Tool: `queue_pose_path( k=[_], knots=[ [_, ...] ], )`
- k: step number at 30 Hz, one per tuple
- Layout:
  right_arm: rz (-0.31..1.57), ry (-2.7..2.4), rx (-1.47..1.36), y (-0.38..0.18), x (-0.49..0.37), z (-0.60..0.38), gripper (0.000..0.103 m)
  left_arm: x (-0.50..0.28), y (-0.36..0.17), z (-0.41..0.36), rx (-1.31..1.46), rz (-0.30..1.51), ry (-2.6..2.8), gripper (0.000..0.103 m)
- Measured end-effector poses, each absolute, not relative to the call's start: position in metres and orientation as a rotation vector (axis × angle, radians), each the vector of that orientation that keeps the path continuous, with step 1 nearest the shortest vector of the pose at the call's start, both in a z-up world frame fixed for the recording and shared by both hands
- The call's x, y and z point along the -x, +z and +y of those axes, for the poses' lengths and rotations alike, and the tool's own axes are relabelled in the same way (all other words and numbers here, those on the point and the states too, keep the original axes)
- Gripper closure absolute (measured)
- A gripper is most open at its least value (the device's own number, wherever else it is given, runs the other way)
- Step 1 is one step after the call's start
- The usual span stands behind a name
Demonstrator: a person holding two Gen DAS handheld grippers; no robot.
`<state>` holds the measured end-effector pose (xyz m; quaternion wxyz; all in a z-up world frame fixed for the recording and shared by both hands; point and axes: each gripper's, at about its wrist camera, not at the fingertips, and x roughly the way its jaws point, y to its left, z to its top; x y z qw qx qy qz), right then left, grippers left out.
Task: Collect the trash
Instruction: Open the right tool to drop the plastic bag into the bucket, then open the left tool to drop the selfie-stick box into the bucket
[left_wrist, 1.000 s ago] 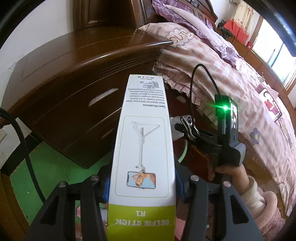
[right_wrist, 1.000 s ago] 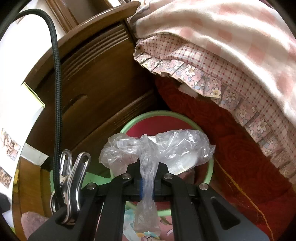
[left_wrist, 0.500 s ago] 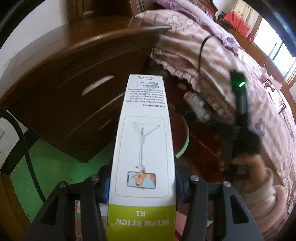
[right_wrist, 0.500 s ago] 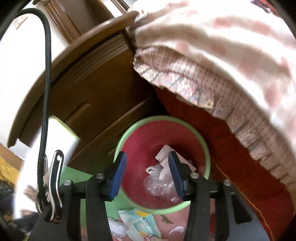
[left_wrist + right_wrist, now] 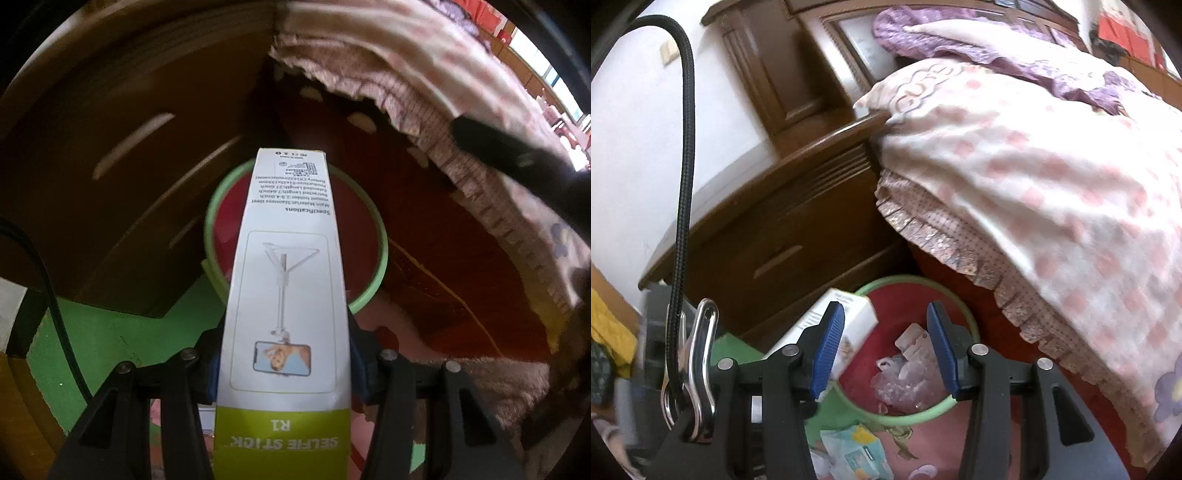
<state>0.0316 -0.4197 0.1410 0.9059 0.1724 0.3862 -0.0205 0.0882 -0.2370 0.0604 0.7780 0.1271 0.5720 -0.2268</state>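
Left gripper (image 5: 284, 373): clamped across selfie stick box (image 5: 284, 288), whose far end hung over the bin (image 5: 380, 273). Right gripper (image 5: 886, 347): jaws just opened, empty, above bin. Box judged light, stiff card, smooth-faced; best held across its narrow sides.

A dark wooden nightstand (image 5: 783, 236) with two drawer fronts is seen standing against a white wall (image 5: 631, 122), its top edge touched by a pink-spotted quilt (image 5: 1034, 177). A frilled, small-checked bed skirt (image 5: 945, 236) is shown hanging beneath the quilt, over the red side of the bed (image 5: 436, 258). A purple pillow (image 5: 960, 33) is seen resting by the carved wooden headboard (image 5: 812, 55). The floor is covered by a green mat (image 5: 103, 339) beside a pink patterned one (image 5: 923, 443).
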Motion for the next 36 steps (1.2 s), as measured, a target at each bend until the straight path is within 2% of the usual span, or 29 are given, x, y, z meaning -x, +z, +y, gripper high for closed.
queue_pose_path(
  k=[6,14,36],
  knots=[
    [0.799,-0.046,-0.499,0.132,-0.032,-0.442,0.055,-0.100,0.020,-0.261,-0.257,1.297,-0.491,0.049],
    [0.785,-0.031,-0.497,0.135,-0.032,-0.441,0.055,-0.121,-0.030,-0.286,-0.250,1.358,-0.448,0.049],
    [0.767,-0.009,-0.480,0.136,-0.036,-0.435,0.055,-0.143,-0.053,-0.292,-0.212,1.330,-0.416,0.043]
  ],
)
